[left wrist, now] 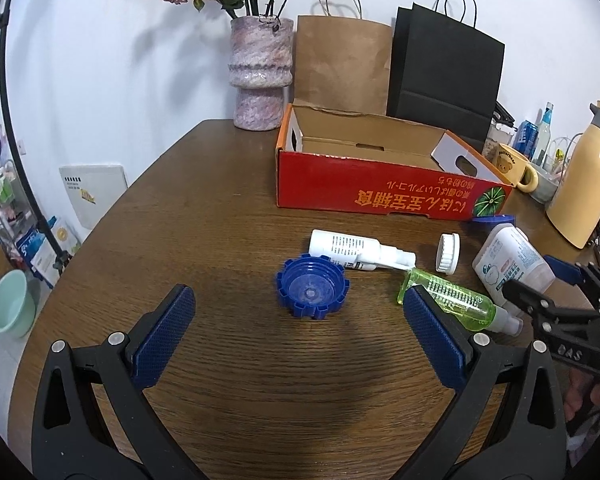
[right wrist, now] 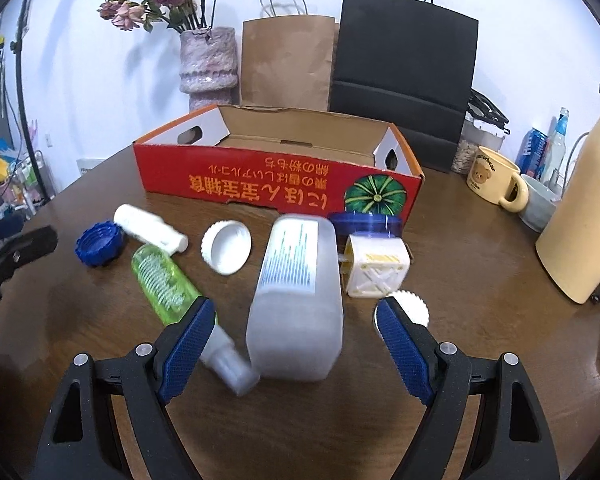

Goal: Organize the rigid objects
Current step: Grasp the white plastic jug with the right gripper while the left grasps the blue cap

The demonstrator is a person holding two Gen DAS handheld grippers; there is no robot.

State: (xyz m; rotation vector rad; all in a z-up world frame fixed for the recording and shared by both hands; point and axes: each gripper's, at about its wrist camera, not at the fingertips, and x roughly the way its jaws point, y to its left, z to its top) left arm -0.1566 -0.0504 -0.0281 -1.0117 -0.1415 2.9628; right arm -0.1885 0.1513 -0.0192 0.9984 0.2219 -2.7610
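The left claw (left wrist: 300, 324) is spread wide and grasps nothing; the blue ridged cap (left wrist: 312, 286) lies mouth-up on the wooden counter (left wrist: 220, 220) just ahead of the gap between its pads, touching neither. The right claw (right wrist: 296, 344) is also released. The big translucent white bottle (right wrist: 298, 300) lies on its side with its base reaching into the gap between the pads, clear of both. The green spray bottle (right wrist: 164, 278) lies slanted against the inner side of that claw's left pad, its white nozzle beside the big bottle's base. Farther toward the counter's back edge lie a white spray bottle (right wrist: 150, 228), a white lid (right wrist: 227, 246) and a cream square cap (right wrist: 374, 266), all in front of the open red cardboard box (right wrist: 276, 184).
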